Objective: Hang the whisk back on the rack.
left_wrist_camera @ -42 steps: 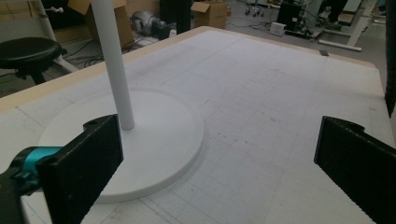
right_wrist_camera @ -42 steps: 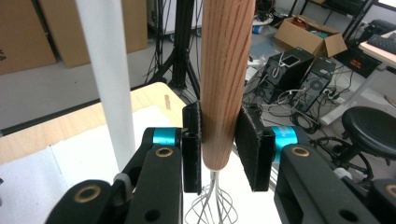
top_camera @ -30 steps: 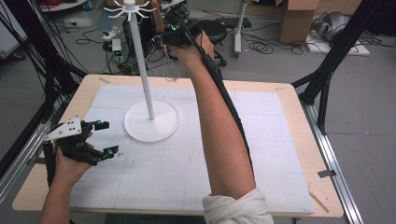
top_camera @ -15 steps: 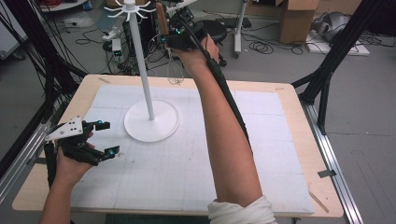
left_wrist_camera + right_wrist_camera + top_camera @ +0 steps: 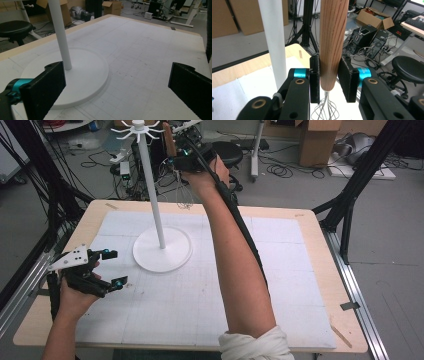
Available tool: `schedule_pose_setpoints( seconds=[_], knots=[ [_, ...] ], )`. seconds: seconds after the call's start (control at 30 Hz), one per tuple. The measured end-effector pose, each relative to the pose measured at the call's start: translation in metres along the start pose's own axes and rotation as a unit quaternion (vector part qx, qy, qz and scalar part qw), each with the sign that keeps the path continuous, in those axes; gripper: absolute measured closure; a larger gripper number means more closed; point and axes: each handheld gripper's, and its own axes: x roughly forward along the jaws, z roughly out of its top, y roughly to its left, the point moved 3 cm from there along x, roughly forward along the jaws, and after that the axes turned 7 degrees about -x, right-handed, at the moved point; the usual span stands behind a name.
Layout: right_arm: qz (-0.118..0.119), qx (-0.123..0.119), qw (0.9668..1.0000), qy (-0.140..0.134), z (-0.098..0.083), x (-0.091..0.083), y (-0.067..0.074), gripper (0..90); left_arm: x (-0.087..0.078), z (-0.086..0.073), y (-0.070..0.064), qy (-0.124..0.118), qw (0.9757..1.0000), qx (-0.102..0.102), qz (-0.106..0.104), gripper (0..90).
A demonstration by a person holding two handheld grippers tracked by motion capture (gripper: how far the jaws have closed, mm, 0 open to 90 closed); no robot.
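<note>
A white stand rises from a round base [image 5: 162, 251] on the table, its pole [image 5: 152, 195] topped by a ring of small hooks [image 5: 137, 129]. My right gripper [image 5: 182, 152] is held high beside the hooks, shut on a whisk's wooden handle [image 5: 333, 37]. The handle stands upright between the jaws, and the wire loops [image 5: 323, 110] hang below; the pole [image 5: 273, 37] is just to its left. My left gripper [image 5: 115, 268] rests low at the table's left, open and holding nothing. It points toward the base [image 5: 82, 72].
A white gridded mat [image 5: 280, 270] covers the wooden table [image 5: 310, 220]. Beyond the far edge are a black stool [image 5: 227, 147], floor cables, a cardboard box [image 5: 320, 140] and black frame legs [image 5: 350, 195]. The person's right forearm [image 5: 235, 255] stretches across the table's middle.
The right gripper, with the whisk in it, has risen a little and moved left toward the top of the stand. The left gripper has stayed put.
</note>
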Motion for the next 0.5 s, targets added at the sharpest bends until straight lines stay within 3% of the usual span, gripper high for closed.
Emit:
schedule_pose_setpoints(
  seconds=[0.5],
  knots=[
    [-0.006, -0.002, 0.9997, 0.022, 0.01, 0.01, 0.0, 72.0, -0.001, 0.0, 0.0, -0.002, 1.0, 0.001, 0.0, 1.8]
  ],
)
